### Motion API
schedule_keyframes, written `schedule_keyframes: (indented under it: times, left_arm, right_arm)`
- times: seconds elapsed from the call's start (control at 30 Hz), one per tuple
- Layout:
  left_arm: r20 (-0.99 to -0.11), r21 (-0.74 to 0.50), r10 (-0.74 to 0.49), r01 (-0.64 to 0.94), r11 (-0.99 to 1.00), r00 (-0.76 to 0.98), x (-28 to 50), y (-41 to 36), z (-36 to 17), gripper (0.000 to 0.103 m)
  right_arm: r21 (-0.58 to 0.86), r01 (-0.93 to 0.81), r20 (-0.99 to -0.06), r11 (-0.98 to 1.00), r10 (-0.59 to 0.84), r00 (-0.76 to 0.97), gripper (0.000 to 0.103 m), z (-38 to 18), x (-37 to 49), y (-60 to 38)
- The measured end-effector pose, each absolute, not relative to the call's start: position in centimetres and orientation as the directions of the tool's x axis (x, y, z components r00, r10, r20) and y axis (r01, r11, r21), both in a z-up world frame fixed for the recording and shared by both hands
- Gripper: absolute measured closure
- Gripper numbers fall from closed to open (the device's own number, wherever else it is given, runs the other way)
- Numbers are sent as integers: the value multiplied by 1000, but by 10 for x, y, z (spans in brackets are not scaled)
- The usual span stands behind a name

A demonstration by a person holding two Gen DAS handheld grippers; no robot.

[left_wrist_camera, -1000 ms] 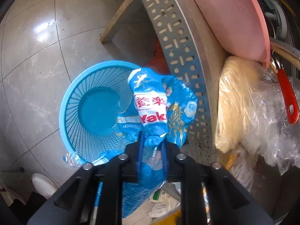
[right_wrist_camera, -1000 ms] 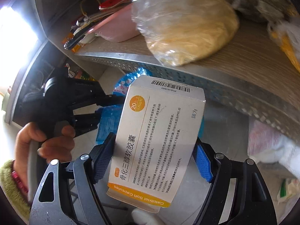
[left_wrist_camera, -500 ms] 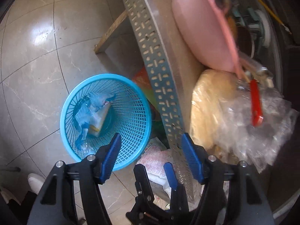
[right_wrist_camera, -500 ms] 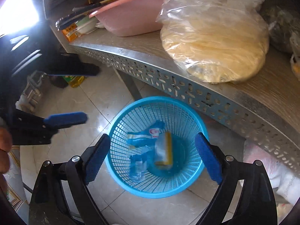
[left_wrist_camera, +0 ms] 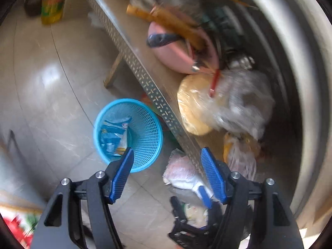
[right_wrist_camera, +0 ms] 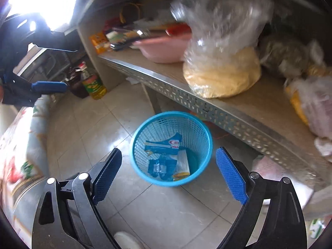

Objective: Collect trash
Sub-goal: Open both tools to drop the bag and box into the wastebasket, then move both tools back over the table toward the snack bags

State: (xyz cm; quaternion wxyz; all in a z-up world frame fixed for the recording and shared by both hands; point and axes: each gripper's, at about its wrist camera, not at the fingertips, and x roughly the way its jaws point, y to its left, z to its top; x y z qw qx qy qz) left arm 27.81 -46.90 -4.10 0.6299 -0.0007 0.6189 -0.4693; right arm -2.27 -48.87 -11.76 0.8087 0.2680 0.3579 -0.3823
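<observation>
I held 2 grippers above a tiled floor, both pointing down at a blue mesh wastebasket that stood on the tiles just in front of a perforated metal shelf edge.

My left gripper had just been opening; its 2 blue-padded fingers stood apart with nothing between them. My right gripper had also just been opening, and its blue pads were spread very wide, empty, framing the wastebasket from above.

The trash lay inside the wastebasket. A crumpled blue snack wrapper with a red and white label rested on the bottom, and beside it, touching it, a white medicine box with an orange end lay tilted against the basket wall. In the left wrist view the same wrapper showed through the basket's rim.

On the shelf sat a clear plastic bag of yellow powder, a pink basin holding utensils, and more bagged items farther right. A bottle of cooking oil stood on the floor near the shelf's far end. More bags lay on the floor under the shelf. Both views were partly blurred.
</observation>
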Motion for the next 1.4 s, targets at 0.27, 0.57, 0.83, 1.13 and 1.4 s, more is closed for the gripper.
schedule_keyframes:
  times: [0.27, 0.57, 0.83, 1.13, 1.4]
  left_arm:
    - [-778, -485, -625, 696, 530, -67, 235, -359, 38, 34]
    - [-714, -457, -695, 696, 554, 85, 203, -230, 85, 7]
    - [-665, -450, -702, 614, 649, 255, 199, -107, 93, 6]
    - [-621, -432, -625, 459, 776, 473, 189, 32, 82, 6]
    - [-646, -293, -480, 388, 874, 594, 181, 90, 61, 6]
  right_arm:
    - [132, 766, -754, 630, -437, 490, 8, -57, -35, -443]
    - [60, 658, -763, 751, -390, 515, 8, -17, -32, -389]
    - [17, 576, -755, 817, -367, 543, 8, 5, -11, -343]
    - [18, 408, -634, 913, -305, 711, 8, 26, 23, -290]
    - [156, 210, -618, 965, -70, 783, 8, 26, 76, -248]
